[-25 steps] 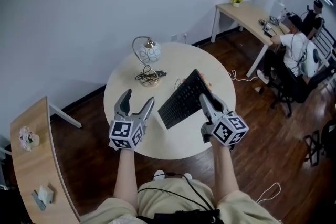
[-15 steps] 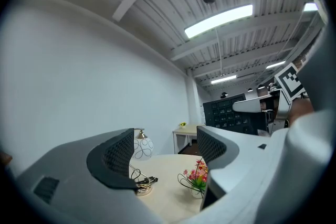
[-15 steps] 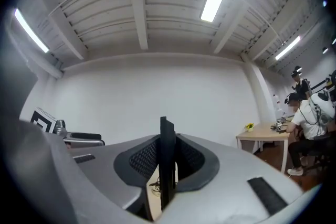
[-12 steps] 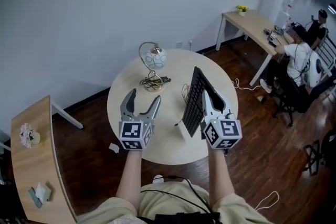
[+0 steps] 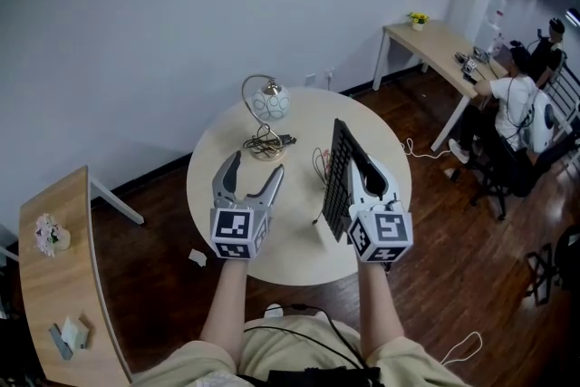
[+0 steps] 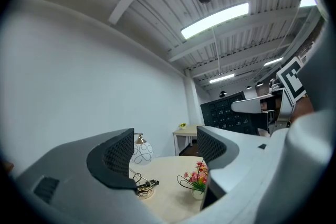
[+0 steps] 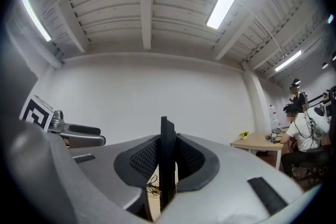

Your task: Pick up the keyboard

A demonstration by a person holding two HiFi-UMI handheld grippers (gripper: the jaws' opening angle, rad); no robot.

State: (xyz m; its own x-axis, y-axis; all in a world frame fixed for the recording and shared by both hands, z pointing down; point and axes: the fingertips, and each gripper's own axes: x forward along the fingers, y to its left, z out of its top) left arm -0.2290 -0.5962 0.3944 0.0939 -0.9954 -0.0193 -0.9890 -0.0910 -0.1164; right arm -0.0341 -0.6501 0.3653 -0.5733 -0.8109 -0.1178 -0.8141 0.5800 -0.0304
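The left claw [image 5: 255, 166] was spread wide with nothing in it. It was over the left side of the round counter [image 5: 292, 242]. A lamp [image 5: 269, 102] stood near the far edge.

To the right, the keyboard [image 5: 337, 178] was turned up on its thin side, over the right part of the counter. The right claw [image 5: 361, 169] was pinching it tight, with one pad on each flat face.

I think the picking-up step was nearly done, because the keyboard looked lifted off the counter. It was long and only one claw held it, so it might tip or slip. The next move would need a firm, steady hold. The left claw could maybe help.
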